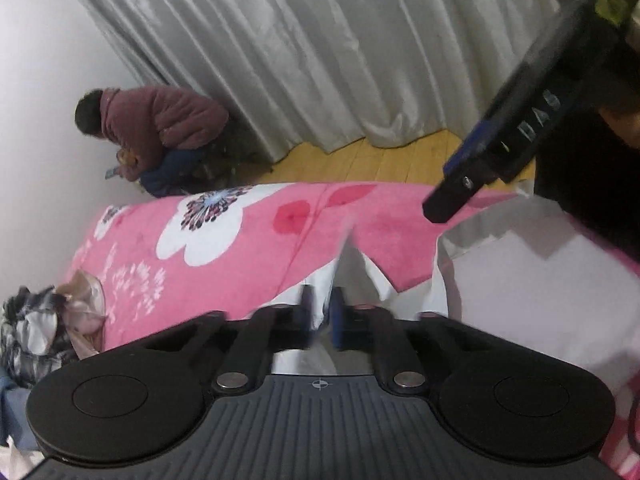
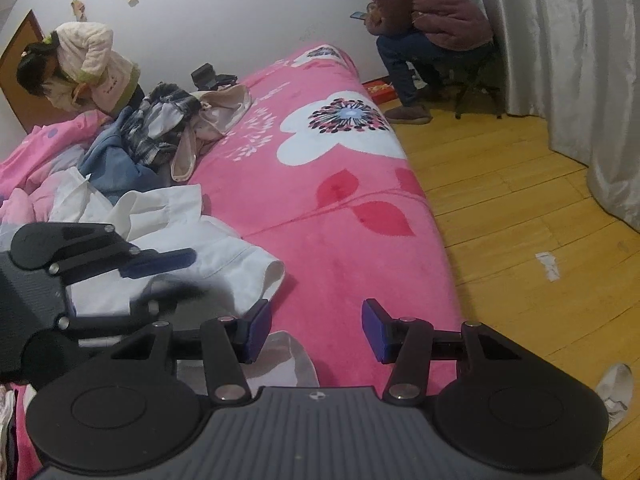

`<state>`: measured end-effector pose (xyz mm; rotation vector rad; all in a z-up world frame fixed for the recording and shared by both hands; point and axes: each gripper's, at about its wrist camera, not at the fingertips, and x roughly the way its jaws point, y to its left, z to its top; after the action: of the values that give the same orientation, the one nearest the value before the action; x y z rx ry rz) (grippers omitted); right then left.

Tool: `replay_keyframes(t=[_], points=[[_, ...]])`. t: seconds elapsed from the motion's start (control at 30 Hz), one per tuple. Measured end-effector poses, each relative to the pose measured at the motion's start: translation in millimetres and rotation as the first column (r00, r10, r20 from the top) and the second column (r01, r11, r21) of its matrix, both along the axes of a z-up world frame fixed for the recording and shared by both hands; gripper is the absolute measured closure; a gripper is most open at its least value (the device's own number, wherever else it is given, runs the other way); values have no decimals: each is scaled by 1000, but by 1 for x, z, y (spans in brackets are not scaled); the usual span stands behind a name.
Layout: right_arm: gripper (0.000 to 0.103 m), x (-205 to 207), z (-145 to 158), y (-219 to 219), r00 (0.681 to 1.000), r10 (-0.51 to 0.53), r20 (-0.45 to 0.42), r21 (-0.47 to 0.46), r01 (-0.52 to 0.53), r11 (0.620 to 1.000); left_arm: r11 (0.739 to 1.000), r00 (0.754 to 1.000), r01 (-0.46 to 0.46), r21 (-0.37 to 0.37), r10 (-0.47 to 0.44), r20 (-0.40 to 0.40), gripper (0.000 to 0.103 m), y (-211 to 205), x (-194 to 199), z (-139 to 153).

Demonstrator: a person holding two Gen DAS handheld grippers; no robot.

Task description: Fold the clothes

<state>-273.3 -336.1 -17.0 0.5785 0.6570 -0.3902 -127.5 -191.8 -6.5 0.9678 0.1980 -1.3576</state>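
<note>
White cotton shirt-like garment (image 2: 208,248) lies rumpled on the pink floral fleece blanket (image 2: 340,216) covering the bed, near its front edge, one cuff hanging open toward the middle. My left tool (image 1: 320,312) has its blue pads nearly together with a fold of that white fabric pinched between them, so I read it as gripping the garment. My right tool (image 2: 316,330) is open, jaws well apart, nothing between them, hovering over bare blanket just beside the garment's lower edge.

Progress, as I judge it: early. Garment is still crumpled, no clean fold visible, and I've only got one corner in hand. A second pile is left too: a blue, plaid and beige heap of clothes (image 2: 168,132) further up the bed, untouched.

Room: yellow wooden plank floor (image 2: 520,208), grey satin curtain (image 2: 580,60), plain white wall. One person in a maroon padded jacket (image 2: 424,4) sits by the curtain; another in a cream jacket (image 2: 92,68) bends over at the bed's far end.
</note>
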Motion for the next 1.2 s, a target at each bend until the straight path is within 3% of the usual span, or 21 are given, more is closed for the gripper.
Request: replay_keyframes(t=[0.17, 0.3, 0.53, 0.73, 1.0, 1.07, 1.13, 1.2], points=[[50, -2, -3, -2, 998, 41, 51, 58, -44, 997, 999, 999, -38, -36, 37, -39, 102, 3, 4, 22], [50, 0, 5, 6, 993, 90, 82, 13, -92, 996, 990, 990, -100, -102, 88, -114, 103, 11, 11, 57], [47, 19, 15, 12, 970, 147, 194, 41, -158, 987, 956, 968, -175, -237, 122, -221, 103, 30, 12, 126], [46, 37, 41, 30, 939, 190, 286, -27, -190, 981, 925, 966, -202, -322, 134, -222, 103, 46, 1, 166], [46, 39, 65, 62, 899, 253, 357, -58, -250, 967, 875, 955, -256, -411, 164, -245, 103, 68, 0, 197], [49, 41, 69, 67, 907, 263, 329, -78, -252, 965, 863, 948, -267, -429, 155, -277, 103, 74, 2, 204], [66, 44, 70, 73, 917, 271, 293, -104, -251, 962, 852, 949, -260, -455, 139, -281, 103, 82, 2, 213], [76, 44, 70, 76, 923, 269, 275, -122, -244, 962, 834, 955, -249, -492, 128, -267, 103, 89, 0, 220]])
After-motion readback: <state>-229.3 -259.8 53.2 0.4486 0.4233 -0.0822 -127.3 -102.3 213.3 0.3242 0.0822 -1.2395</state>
